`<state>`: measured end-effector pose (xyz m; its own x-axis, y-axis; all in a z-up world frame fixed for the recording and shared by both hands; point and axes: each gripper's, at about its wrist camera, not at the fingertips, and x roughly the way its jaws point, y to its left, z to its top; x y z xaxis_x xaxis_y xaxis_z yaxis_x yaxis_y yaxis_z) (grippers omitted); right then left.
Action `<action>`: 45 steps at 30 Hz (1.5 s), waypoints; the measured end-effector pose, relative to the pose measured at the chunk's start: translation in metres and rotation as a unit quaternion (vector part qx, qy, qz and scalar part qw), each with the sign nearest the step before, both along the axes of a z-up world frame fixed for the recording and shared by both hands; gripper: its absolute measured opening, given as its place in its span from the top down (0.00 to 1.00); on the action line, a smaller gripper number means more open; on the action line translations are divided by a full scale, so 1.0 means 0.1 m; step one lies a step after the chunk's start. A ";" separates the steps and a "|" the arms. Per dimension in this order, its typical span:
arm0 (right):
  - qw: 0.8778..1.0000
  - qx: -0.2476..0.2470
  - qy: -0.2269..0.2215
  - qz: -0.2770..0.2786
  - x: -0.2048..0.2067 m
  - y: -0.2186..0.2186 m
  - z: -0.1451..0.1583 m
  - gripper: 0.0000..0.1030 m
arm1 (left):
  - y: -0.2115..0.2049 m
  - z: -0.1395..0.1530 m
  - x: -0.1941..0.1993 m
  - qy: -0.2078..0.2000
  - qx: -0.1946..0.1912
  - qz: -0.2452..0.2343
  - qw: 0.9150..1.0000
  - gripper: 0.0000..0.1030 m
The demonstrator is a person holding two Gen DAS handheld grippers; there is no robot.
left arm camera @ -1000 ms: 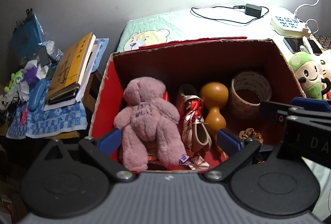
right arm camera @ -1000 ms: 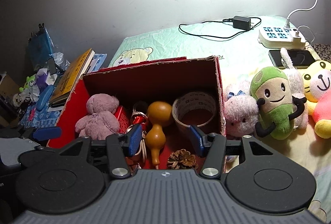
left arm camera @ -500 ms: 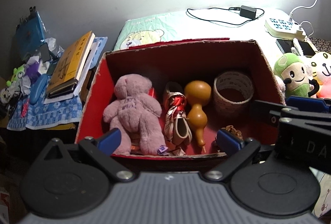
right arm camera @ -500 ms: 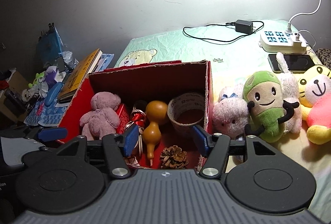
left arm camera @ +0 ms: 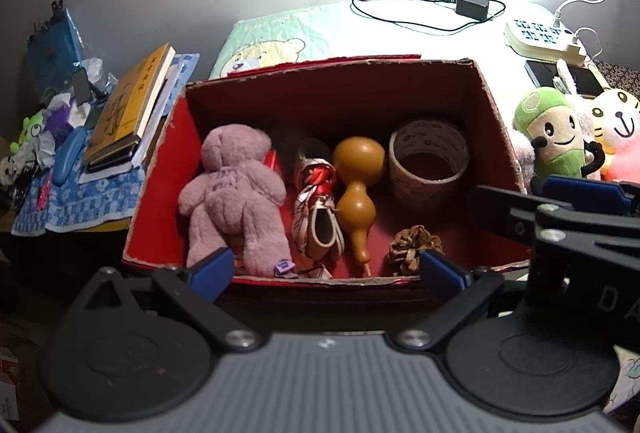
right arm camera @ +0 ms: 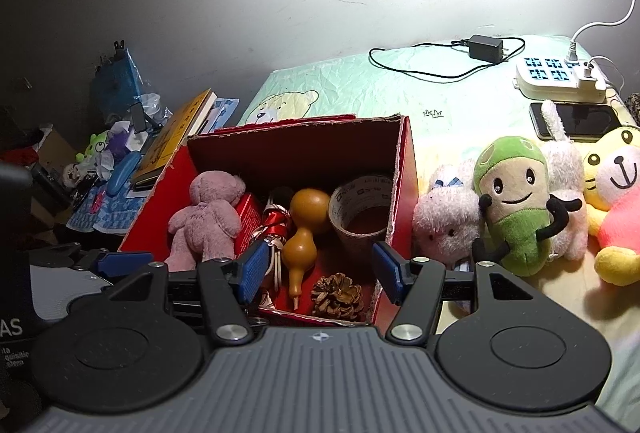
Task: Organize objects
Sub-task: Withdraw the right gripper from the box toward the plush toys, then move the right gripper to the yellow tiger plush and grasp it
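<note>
A red cardboard box (left arm camera: 496,121) (right arm camera: 406,161) stands open on the bed. In it lie a pink teddy bear (left arm camera: 232,189) (right arm camera: 206,213), a ribboned bundle (left arm camera: 316,201), an orange gourd (left arm camera: 356,189) (right arm camera: 304,229), a tape roll (left arm camera: 428,161) (right arm camera: 360,209) and a pine cone (left arm camera: 414,247) (right arm camera: 338,295). My left gripper (left arm camera: 324,269) is open and empty, above the box's near edge. My right gripper (right arm camera: 320,269) is open and empty, just before the box's near right corner. It also shows in the left wrist view (left arm camera: 580,193).
Plush toys sit right of the box: a white bunny (right arm camera: 444,221), a green one (right arm camera: 512,197) (left arm camera: 556,137) and a yellow-pink one (right arm camera: 616,193). A phone (right arm camera: 576,119), power strip (right arm camera: 558,77) and charger (right arm camera: 486,47) lie behind. Books (left arm camera: 128,109) and clutter sit left.
Both grippers have pulled back and up from the box, so the whole box and the plush toys show more fully. Both stay open and empty.
</note>
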<state>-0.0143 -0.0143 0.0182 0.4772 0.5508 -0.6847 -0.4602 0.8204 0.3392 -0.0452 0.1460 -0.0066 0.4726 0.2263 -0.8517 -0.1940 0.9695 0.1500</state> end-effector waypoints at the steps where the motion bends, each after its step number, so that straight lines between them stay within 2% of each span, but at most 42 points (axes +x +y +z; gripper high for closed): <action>1: 1.000 0.002 0.001 0.001 0.00 -0.02 0.00 0.41 | -0.01 0.00 0.00 0.002 -0.002 0.000 1.000 0.03; 15: 1.000 0.011 0.014 -0.021 0.10 -0.53 -0.06 0.41 | -0.53 0.02 0.11 0.010 -0.007 -0.034 0.999 0.03; 22: 0.998 0.002 0.027 -0.060 0.16 -0.97 -0.16 0.41 | -0.95 0.03 0.14 0.001 -0.003 -0.071 0.997 0.03; 34: 0.991 -0.014 0.051 -0.122 0.22 -1.69 -0.39 0.41 | -1.67 -0.12 0.28 0.021 -0.015 -0.135 0.990 0.03; 40: 0.987 -0.008 0.060 -0.150 0.29 -1.95 -0.45 0.41 | -1.80 -0.25 0.38 0.040 -0.047 -0.152 0.986 0.03; 45: 0.984 -0.005 0.063 -0.164 0.36 -2.12 -0.49 0.41 | -1.85 -0.30 0.46 0.035 -0.087 -0.163 0.982 0.04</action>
